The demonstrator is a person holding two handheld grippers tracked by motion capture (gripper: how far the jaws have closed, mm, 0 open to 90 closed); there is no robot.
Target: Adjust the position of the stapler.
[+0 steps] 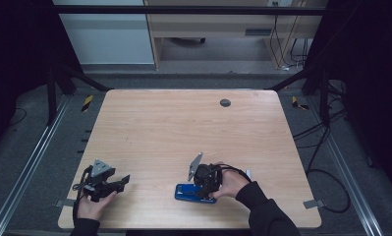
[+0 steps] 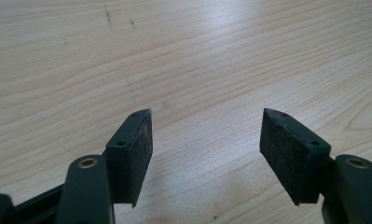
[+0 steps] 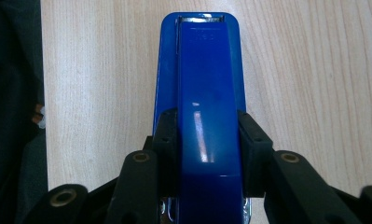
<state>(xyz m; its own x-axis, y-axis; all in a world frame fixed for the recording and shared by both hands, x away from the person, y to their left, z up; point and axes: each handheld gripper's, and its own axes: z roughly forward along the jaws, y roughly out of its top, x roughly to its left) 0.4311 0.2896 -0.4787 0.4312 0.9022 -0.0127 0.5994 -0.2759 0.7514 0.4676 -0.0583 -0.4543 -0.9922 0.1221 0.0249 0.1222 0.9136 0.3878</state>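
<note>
The blue stapler [image 3: 207, 112] lies flat on the wooden table [image 1: 183, 128], near its front edge and right of centre, its long axis running along that edge in the high view [image 1: 193, 192]. Your right gripper [image 3: 207, 149] is clamped across the stapler's upper arm, one pad on each long side, toward the hinge end; the nose with its metal slot points away from the claw, straight along the jaws. To do this step well, judge it as a grasp that is made but not yet lifted: keep the pads square to the two sides, hold the squeeze even so the smooth plastic does not slip, and raise the stapler level, since the free base may swing down from the arm. Your left gripper [image 2: 206, 154] stands released, jaws wide apart with nothing between them, resting low over bare wood near the table's front left corner [image 1: 107, 184], well apart from the stapler.
</note>
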